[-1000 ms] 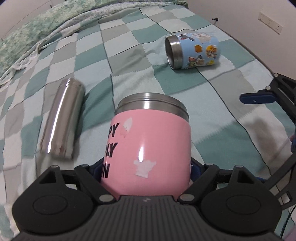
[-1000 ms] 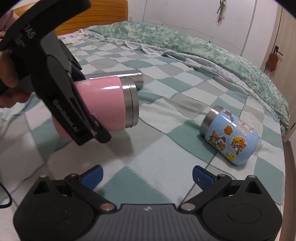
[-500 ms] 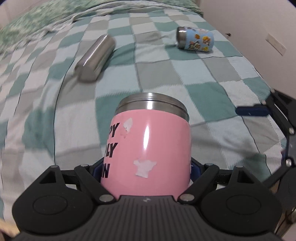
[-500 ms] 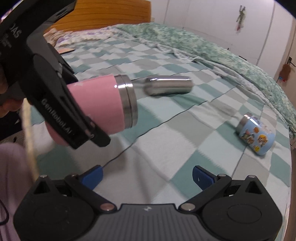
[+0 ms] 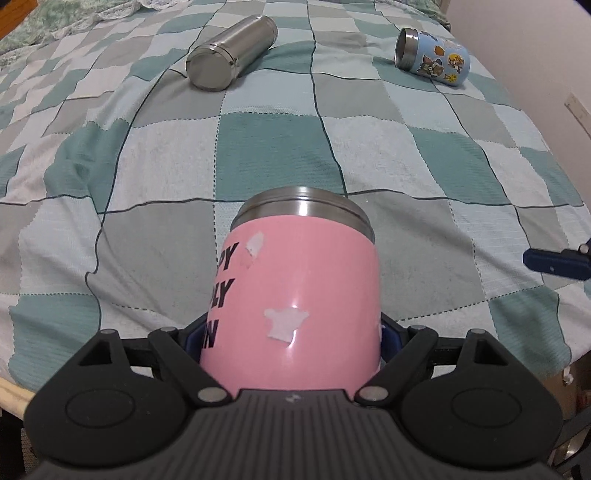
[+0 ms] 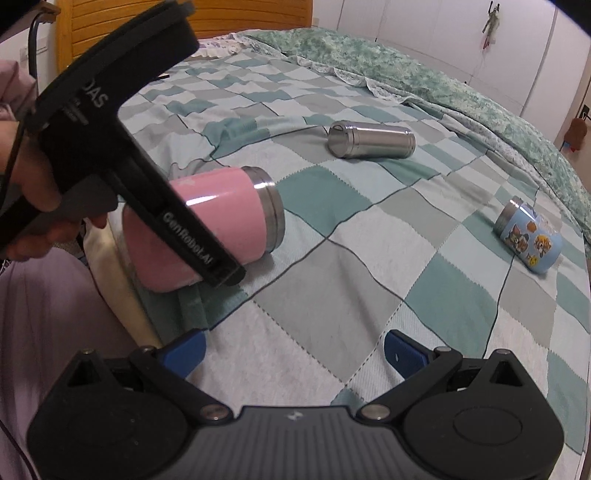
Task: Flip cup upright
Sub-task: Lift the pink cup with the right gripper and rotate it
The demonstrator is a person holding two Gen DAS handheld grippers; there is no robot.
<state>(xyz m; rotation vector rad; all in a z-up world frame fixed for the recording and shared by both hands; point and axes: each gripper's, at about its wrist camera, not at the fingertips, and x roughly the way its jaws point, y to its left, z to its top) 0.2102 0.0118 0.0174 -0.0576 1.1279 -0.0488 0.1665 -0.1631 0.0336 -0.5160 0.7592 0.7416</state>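
Note:
My left gripper point(image 5: 291, 341) is shut on a pink cup point(image 5: 295, 295) with a steel rim and black letters. The cup lies on its side in the grip, mouth pointing forward, above the near edge of the bed. In the right wrist view the pink cup point(image 6: 221, 218) shows held in the left gripper point(image 6: 207, 254) at the left. My right gripper point(image 6: 293, 354) is open and empty over the quilt; one of its blue fingertips point(image 5: 554, 260) shows at the right of the left wrist view.
A steel flask point(image 5: 232, 51) point(image 6: 371, 140) lies on its side on the checked quilt point(image 5: 369, 129). A blue sticker cup point(image 5: 432, 57) point(image 6: 530, 236) lies on its side near the right edge. A headboard point(image 6: 184, 22) stands at the far end.
My left gripper has pulled back toward the near bed edge with the pink cup; the flask and blue cup look farther away. The right gripper has also drawn back, still open.

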